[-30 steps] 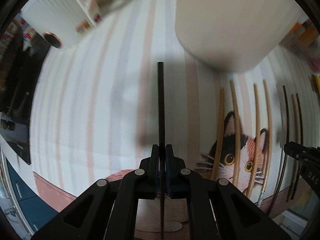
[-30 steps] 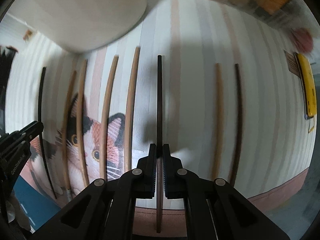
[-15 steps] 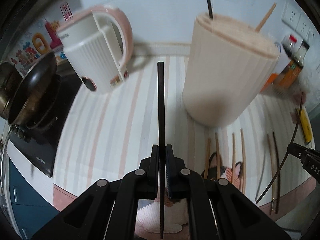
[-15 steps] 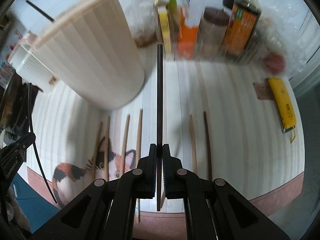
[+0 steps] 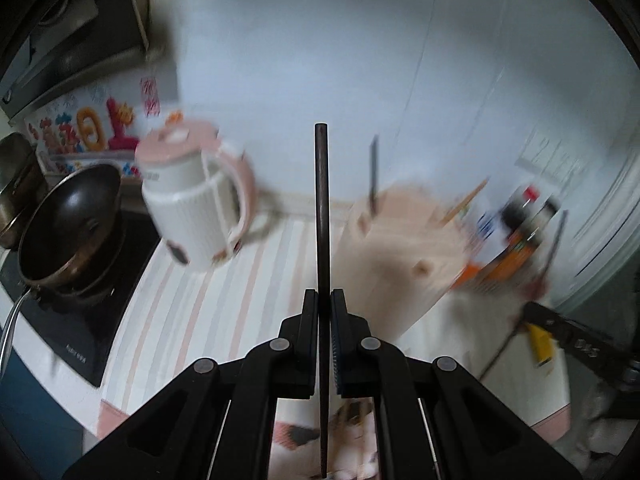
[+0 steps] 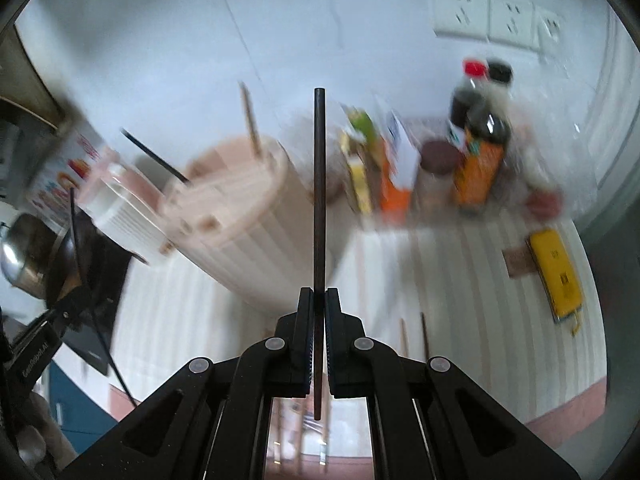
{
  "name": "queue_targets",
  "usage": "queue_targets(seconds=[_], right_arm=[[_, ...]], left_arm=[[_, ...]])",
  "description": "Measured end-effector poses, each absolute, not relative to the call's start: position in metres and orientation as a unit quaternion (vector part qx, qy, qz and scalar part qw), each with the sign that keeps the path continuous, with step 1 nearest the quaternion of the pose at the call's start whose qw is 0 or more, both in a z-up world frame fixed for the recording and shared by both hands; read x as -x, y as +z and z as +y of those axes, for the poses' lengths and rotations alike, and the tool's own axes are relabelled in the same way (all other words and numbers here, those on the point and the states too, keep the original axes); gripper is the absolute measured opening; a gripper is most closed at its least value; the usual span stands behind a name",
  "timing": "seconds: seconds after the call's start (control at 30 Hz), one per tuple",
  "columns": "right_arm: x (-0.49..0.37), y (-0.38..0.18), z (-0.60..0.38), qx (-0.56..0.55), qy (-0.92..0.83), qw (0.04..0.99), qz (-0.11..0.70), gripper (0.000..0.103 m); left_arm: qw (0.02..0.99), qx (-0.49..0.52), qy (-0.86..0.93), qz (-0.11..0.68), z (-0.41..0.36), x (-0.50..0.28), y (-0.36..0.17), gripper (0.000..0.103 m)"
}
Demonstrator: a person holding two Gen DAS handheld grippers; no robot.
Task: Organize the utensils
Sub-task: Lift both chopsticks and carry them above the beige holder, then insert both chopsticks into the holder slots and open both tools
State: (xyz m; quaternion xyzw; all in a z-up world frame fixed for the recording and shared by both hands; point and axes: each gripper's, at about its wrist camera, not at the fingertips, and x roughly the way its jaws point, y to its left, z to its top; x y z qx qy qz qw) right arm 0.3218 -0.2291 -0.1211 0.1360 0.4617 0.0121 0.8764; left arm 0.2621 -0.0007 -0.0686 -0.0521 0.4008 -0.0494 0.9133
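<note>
My left gripper is shut on a dark chopstick that points up and forward. My right gripper is shut on another dark chopstick. Both are raised above the striped mat. A cream ribbed utensil holder stands ahead, with a dark and a wooden chopstick sticking out of it; it is blurred in the left wrist view. Two chopsticks lie on the mat below my right gripper.
A pink and white kettle and a dark wok on a stove are at the left. Sauce bottles and boxes line the back wall. A yellow object lies at the right.
Both grippers have lifted and tilted up from the mat, each holding its chopstick. The view went from the cat mat and laid-out chopsticks to the holder, kettle and wall.
</note>
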Motion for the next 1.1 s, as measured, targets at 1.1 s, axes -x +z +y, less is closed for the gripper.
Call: queue_targets(seconds=[1.1], right_arm=[[-0.499, -0.041, -0.224, -0.172, 0.033, 0.92, 0.351, 0.005]], left_arm=[[0.939, 0.09, -0.051, 0.327, -0.05, -0.454, -0.059, 0.003]])
